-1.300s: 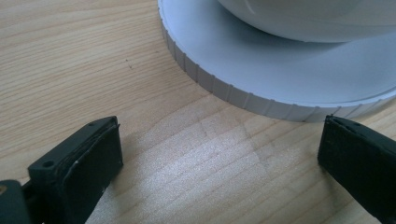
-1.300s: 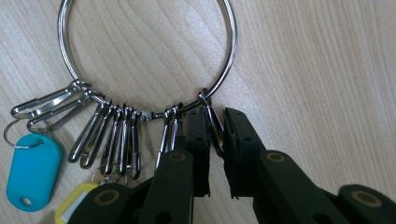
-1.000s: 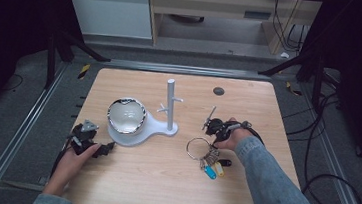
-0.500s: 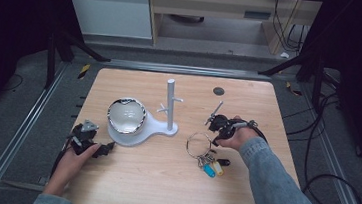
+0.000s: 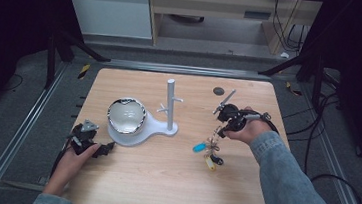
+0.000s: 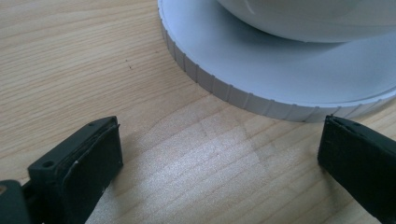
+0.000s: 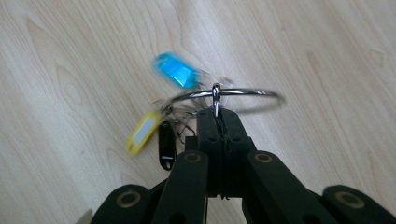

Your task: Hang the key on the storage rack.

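A metal key ring (image 7: 233,93) carries a blue tag (image 7: 177,72), a yellow tag (image 7: 142,133) and a black tag (image 7: 166,144). My right gripper (image 7: 217,114) is shut on the ring and holds it above the wood. In the high view the bunch (image 5: 208,149) dangles under my right gripper (image 5: 220,132), right of the white stand's post (image 5: 170,106). My left gripper (image 5: 106,148) rests on the table at the front left. It is open, with bare wood between its pads (image 6: 88,163), just short of the stand's ribbed base (image 6: 280,74).
A shiny round bowl (image 5: 126,115) sits on the stand's base (image 5: 159,129). A small dark disc (image 5: 218,91) lies near the table's far edge. The wooden table (image 5: 161,180) has bare room at the front. Cables trail off the right side.
My right gripper has risen and drawn slightly back with the key ring, lifting the tags off the table so they swing. The left hand has stayed put.
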A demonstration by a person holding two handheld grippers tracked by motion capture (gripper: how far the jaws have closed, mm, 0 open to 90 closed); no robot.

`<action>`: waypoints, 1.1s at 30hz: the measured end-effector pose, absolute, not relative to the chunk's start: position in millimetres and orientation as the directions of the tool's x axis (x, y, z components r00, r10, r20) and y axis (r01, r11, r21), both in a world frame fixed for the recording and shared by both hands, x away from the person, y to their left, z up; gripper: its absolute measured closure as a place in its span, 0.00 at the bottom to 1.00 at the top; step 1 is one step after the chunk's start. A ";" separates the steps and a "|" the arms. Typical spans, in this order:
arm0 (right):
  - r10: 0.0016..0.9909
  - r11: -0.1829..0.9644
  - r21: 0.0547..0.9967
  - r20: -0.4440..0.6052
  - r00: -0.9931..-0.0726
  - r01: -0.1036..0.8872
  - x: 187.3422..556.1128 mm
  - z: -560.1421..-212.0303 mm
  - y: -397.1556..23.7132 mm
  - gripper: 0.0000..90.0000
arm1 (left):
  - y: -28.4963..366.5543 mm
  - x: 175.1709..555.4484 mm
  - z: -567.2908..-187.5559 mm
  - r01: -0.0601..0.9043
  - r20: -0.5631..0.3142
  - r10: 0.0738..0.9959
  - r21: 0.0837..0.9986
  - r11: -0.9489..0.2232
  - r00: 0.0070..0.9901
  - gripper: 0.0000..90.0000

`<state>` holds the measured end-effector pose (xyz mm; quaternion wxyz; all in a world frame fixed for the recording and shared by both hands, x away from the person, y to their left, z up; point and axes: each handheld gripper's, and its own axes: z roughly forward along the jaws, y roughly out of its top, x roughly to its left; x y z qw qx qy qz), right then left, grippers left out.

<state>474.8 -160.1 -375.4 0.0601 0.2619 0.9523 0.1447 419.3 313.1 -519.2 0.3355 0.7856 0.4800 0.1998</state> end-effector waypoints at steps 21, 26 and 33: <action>0.497 0.846 0.278 -0.095 -0.863 0.456 480.3 -338.9 -149.9 0.99 | 313.1 419.0 -519.1 0.620 -0.006 0.889 0.719 -0.315 0.458 0.00; 0.479 0.858 0.267 -0.111 -0.871 0.438 480.4 -323.9 -146.0 0.99 | 313.1 419.0 -519.2 0.620 -0.006 0.889 0.719 -0.314 0.458 0.00; 0.476 0.860 0.275 -0.127 -0.870 0.430 481.0 -306.0 -146.1 0.99 | 313.0 418.9 -519.1 0.621 -0.006 0.890 0.718 -0.314 0.457 0.00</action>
